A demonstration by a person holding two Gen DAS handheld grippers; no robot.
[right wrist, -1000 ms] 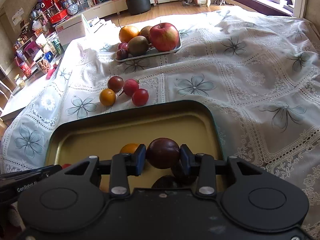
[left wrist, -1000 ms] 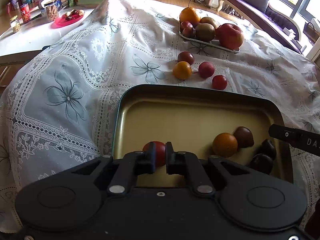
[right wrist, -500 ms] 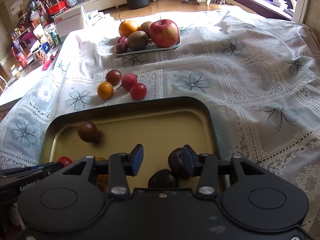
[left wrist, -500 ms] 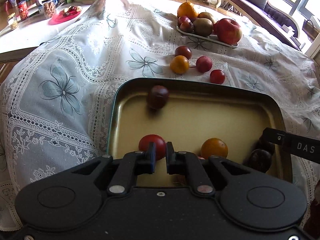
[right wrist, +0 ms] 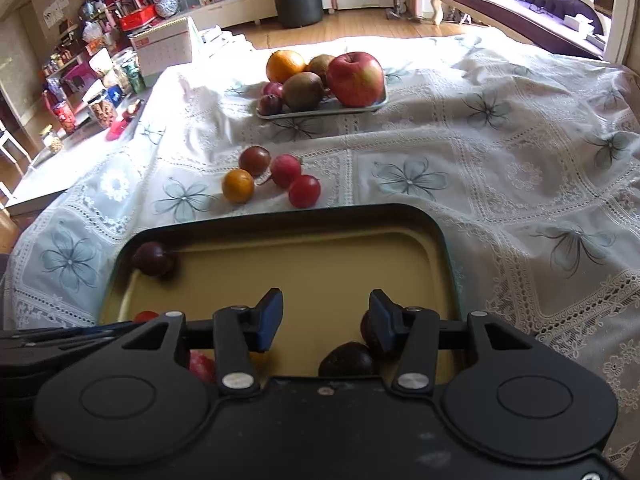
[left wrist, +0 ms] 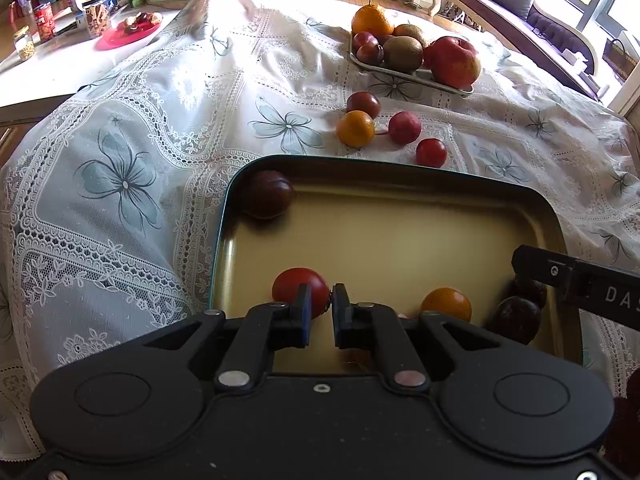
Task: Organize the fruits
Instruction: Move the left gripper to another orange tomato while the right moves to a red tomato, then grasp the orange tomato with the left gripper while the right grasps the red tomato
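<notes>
A gold tray point(left wrist: 400, 236) point(right wrist: 320, 264) holds a dark plum point(left wrist: 266, 194) point(right wrist: 153, 258) in its far left corner, a red fruit point(left wrist: 300, 289), an orange fruit point(left wrist: 446, 303) and dark plums point(left wrist: 514, 318) point(right wrist: 347, 358) near its front. My left gripper point(left wrist: 319, 308) is shut and empty over the tray's front, just in front of the red fruit. My right gripper point(right wrist: 325, 320) is open and empty above the tray. Several small loose fruits point(left wrist: 356, 128) point(right wrist: 305, 191) lie on the cloth beyond the tray.
A small white dish point(right wrist: 264, 115) point(left wrist: 416, 76) at the back holds an apple, kiwis, an orange and plums. A lace tablecloth point(right wrist: 480, 152) covers the table. A side table with jars and a red plate point(left wrist: 128, 30) stands at the far left.
My right gripper opened and let go of the dark plum. The plum rolled across the tray to its far left corner. The left gripper stayed shut.
</notes>
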